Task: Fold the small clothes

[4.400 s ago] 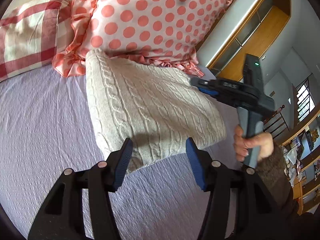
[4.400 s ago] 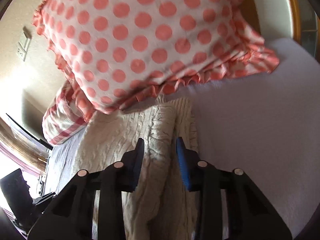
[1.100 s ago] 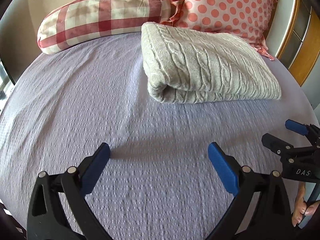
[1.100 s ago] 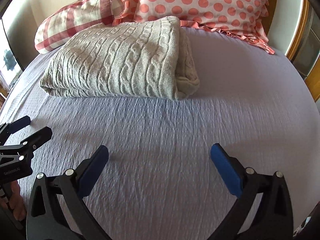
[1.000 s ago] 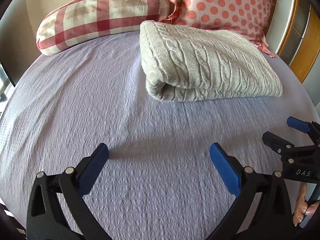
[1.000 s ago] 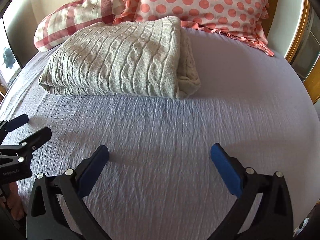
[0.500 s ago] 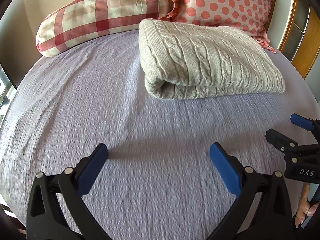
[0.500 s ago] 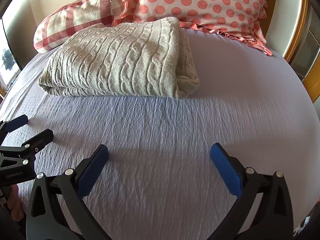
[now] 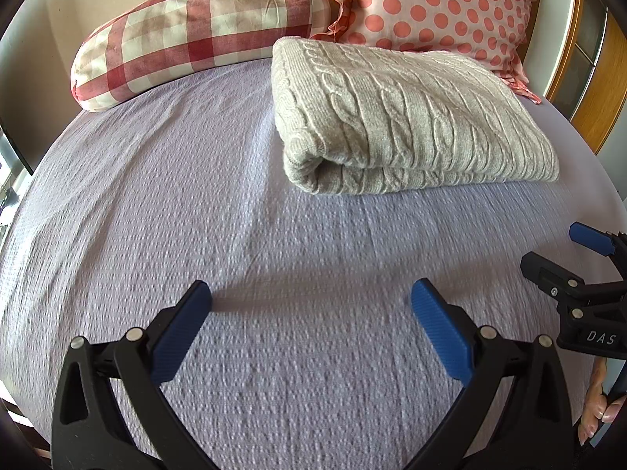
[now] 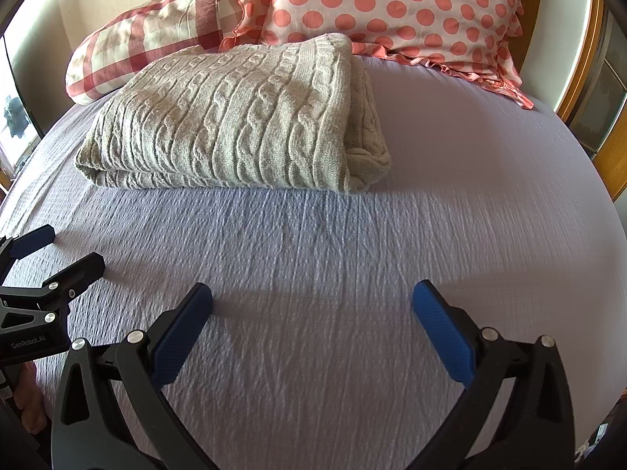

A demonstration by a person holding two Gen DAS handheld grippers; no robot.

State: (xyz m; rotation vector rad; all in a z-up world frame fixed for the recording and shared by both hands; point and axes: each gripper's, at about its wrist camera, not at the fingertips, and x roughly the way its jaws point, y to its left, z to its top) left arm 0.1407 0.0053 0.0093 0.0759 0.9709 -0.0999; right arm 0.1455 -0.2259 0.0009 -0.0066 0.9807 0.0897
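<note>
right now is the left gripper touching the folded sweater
Apart. The left wrist view shows the left gripper open, with a wide stretch of bare bedspread between its fingertips and the folded sweater.

Both views are taken from low over the lilac bedspread [image 9: 274,258], facing the head of the bed. In the left wrist view the folded sweater [image 9: 399,117] is seen near 1 o'clock; in the right wrist view it [image 10: 235,125] is seen near 11 o'clock. The sweater, checked pillow [image 9: 196,31] and dotted pillow [image 10: 392,4] are shared. The right gripper [image 9: 564,254] is caught at 3 o'clock, the left gripper [image 10: 58,250] at 9 o'clock.
</note>
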